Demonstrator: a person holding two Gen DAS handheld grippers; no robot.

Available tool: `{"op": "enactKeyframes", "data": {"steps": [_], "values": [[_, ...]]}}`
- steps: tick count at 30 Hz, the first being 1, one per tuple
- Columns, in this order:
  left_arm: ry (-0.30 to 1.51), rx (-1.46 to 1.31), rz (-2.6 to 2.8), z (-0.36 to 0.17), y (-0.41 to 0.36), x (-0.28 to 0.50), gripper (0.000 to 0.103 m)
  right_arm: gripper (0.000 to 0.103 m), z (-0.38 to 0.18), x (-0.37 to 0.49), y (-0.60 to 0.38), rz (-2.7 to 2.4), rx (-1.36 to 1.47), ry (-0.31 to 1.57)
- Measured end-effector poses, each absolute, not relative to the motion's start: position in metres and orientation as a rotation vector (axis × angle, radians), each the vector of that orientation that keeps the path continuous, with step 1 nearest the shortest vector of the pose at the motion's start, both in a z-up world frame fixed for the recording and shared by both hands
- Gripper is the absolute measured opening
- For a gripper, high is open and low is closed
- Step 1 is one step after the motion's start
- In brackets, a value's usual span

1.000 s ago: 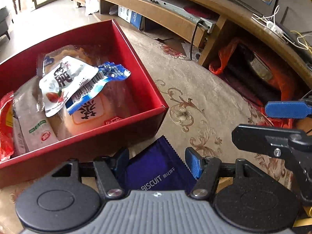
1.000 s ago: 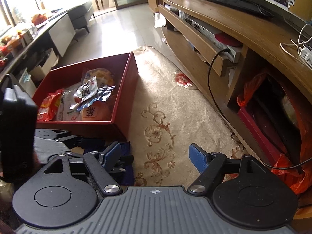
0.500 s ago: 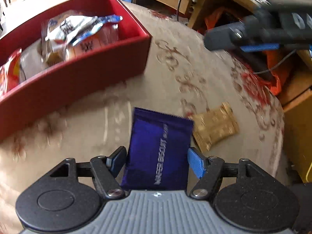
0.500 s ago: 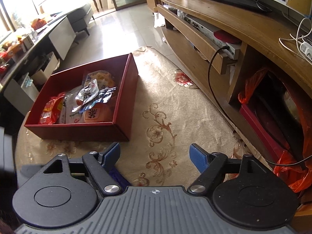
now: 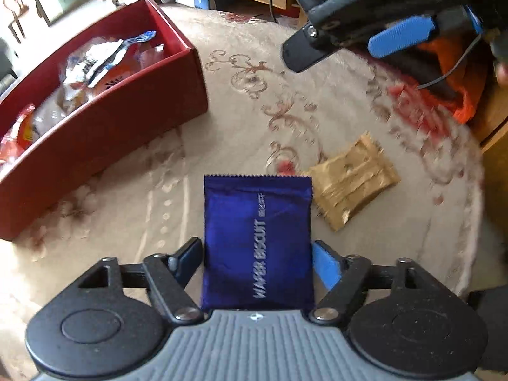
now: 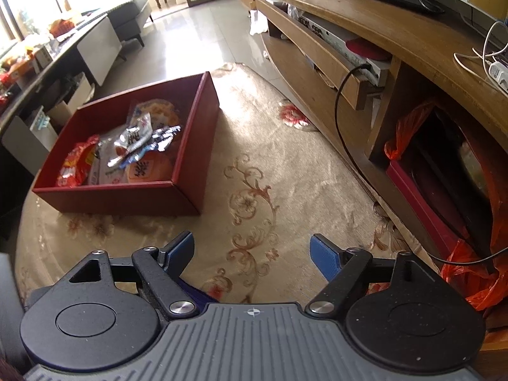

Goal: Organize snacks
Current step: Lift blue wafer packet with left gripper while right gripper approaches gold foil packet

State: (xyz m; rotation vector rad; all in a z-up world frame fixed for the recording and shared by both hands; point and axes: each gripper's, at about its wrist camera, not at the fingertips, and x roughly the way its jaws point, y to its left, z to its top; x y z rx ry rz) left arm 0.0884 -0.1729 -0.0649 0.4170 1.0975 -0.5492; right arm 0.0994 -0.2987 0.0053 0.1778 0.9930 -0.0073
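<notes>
A dark blue wafer biscuit packet [image 5: 257, 238] lies flat on the patterned carpet. My left gripper [image 5: 257, 249] straddles it with its jaws opening; the pads stand at the packet's side edges without squeezing it. A gold snack packet [image 5: 352, 181] lies just right of it. The red box [image 5: 111, 120] holding several snack bags [image 5: 95, 60] stands at the upper left. In the right wrist view my right gripper [image 6: 252, 244] hangs over bare carpet, jaws opening, nothing between them. The red box [image 6: 127, 197] stands ahead to its left. One of its blue fingers [image 5: 400, 35] shows in the left view's top right.
A long wooden TV cabinet [image 6: 349, 16] runs along the right, with a black cable [image 6: 339, 120] hanging down and an orange plastic bag [image 6: 403, 133] in its lower shelf. Open carpet [image 6: 270, 165] lies between the box and the cabinet.
My left gripper has drawn back from the red box and now points down over the blue packet; the gold packet came into view. The right gripper has stayed put, opening slightly.
</notes>
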Motion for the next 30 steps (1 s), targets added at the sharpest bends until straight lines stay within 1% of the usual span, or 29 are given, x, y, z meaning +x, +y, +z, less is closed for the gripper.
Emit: {"op": "enactKeyframes", "data": {"steps": [2, 5, 11, 13, 16, 18, 20, 23, 25, 28, 30], "values": [[1.109, 0.393, -0.534, -0.064, -0.164, 0.087, 0.067, 0.085, 0.001, 0.098, -0.301, -0.015, 0.170, 1.007], [1.129, 0.373, -0.464, -0.062, -0.145, 0.087, 0.066, 0.085, -0.008, 0.095, -0.301, -0.012, 0.148, 1.034], [1.187, 0.275, -0.368, -0.062, -0.098, 0.089, 0.066, 0.085, -0.043, 0.095, -0.299, 0.003, 0.144, 1.164], [1.192, 0.247, -0.355, -0.062, -0.086, 0.087, 0.066, 0.085, -0.052, 0.092, -0.298, 0.024, 0.204, 1.203], [1.207, 0.212, -0.343, -0.062, -0.076, 0.087, 0.066, 0.089, -0.054, 0.078, -0.291, 0.033, 0.255, 1.205], [1.209, 0.195, -0.336, -0.061, -0.069, 0.089, 0.066, 0.089, -0.055, 0.064, -0.285, 0.075, 0.335, 1.229], [1.206, 0.183, -0.336, -0.059, -0.066, 0.090, 0.066, 0.086, -0.054, 0.047, -0.275, 0.148, 0.409, 1.252], [1.195, 0.160, -0.331, -0.053, -0.057, 0.089, 0.066, 0.085, -0.043, 0.028, -0.268, 0.228, 0.484, 1.216], [1.193, 0.150, -0.329, -0.051, -0.050, 0.087, 0.066, 0.086, -0.034, 0.025, -0.265, 0.191, 0.425, 1.179], [1.202, 0.144, -0.321, -0.052, -0.043, 0.085, 0.066, 0.086, -0.036, 0.036, -0.247, 0.060, 0.144, 1.167], [1.209, 0.144, -0.319, -0.054, -0.043, 0.085, 0.066, 0.086, -0.045, 0.050, -0.240, 0.041, 0.052, 1.192]]}}
